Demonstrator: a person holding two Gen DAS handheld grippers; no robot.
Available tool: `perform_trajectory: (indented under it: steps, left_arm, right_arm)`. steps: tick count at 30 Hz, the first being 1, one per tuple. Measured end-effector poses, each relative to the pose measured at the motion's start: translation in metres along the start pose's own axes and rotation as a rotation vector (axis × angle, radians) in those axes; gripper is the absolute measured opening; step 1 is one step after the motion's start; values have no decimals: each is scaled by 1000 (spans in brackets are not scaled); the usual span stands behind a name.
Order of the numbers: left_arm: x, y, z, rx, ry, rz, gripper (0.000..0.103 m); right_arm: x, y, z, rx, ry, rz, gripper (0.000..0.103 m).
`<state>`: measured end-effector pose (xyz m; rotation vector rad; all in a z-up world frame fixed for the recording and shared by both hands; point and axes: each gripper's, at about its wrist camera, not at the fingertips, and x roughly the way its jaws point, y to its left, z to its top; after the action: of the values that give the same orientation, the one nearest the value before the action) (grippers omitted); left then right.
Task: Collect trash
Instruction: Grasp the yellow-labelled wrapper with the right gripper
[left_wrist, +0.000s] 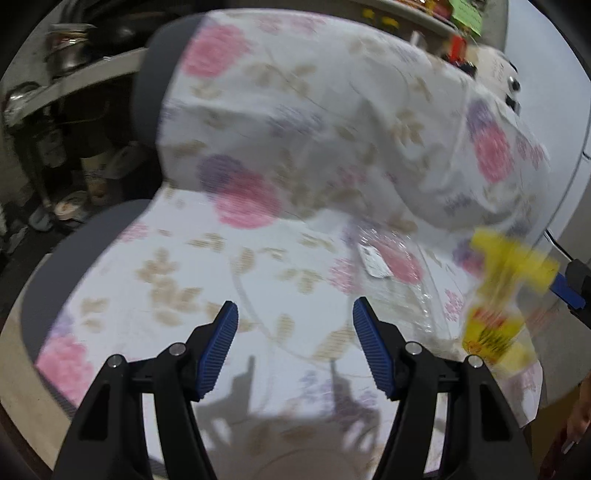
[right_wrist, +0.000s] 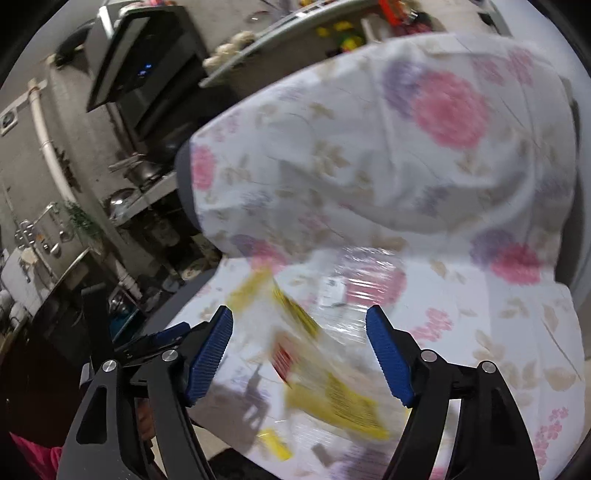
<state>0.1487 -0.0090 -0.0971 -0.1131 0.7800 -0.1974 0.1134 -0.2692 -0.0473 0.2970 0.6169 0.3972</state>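
Note:
A yellow plastic wrapper (left_wrist: 498, 295) lies blurred on a chair seat covered in floral cloth (left_wrist: 207, 258), with a clear plastic wrapper (left_wrist: 399, 280) bearing a white label beside it. My left gripper (left_wrist: 295, 343) is open and empty above the seat, left of both wrappers. In the right wrist view the yellow wrapper (right_wrist: 325, 373) lies between and below the open fingers of my right gripper (right_wrist: 299, 350), and the clear wrapper (right_wrist: 354, 295) lies just beyond. The right gripper's blue tip (left_wrist: 569, 291) shows at the left view's right edge.
The chair's backrest (right_wrist: 388, 147), under the same floral cloth, rises behind the seat. Kitchen shelves with pots and dishes (left_wrist: 62, 74) stand to the left. A counter with a dark appliance (right_wrist: 140, 62) and a sink with taps (right_wrist: 40, 236) lie further left.

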Motion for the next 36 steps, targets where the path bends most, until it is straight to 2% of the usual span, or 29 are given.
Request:
perform_trajectory:
  steps: [3, 5, 9, 12, 16, 18, 19, 21, 22, 23, 24, 29, 34, 36]
  left_arm:
    - [-16, 12, -4, -3, -12, 25, 63]
    - [-20, 14, -9, 2, -8, 27, 63]
    - [-24, 8, -24, 21, 11, 3, 63]
    - [-21, -5, -38, 53, 31, -21, 63]
    - [-15, -25, -45, 85, 54, -55, 63]
    - [-15, -32, -45, 104, 48, -56, 63]
    - [-15, -34, -43, 109, 45, -58, 63]
    - [-15, -35, -40, 108, 41, -59, 63]
    - [-15, -35, -38, 107, 36, -56, 63]
    - [-15, -33, -37, 106, 33, -53, 63]
    - [-14, -32, -36, 104, 31, -51, 63]
    - [-2, -19, -32, 72, 48, -33, 63]
    - [11, -10, -29, 46, 69, -25, 63]
    - [14, -9, -29, 45, 73, -19, 63]
  right_arm:
    - [-4, 18, -3, -23, 7, 25, 76]
    - [-11, 27, -10, -46, 13, 3, 78]
    - [-23, 20, -43, -68, 61, -179, 78]
    - [-24, 0, -77, -44, 122, -262, 78]
    - [-16, -19, -109, 4, 188, -312, 78]
    - [-8, -20, -118, -17, 216, -351, 76]
    - [-4, -20, -121, -38, 227, -386, 70]
    - [9, -24, -124, -69, 261, -458, 49]
    - [15, -30, -124, -67, 278, -469, 29]
    - [19, -36, -124, -59, 290, -474, 20]
    - [28, -44, -122, -56, 303, -496, 18]
    - [55, -78, -99, -17, 304, -561, 16]
    - [82, -109, -41, 5, 244, -572, 17]
    - [84, -113, -20, -6, 221, -608, 18]
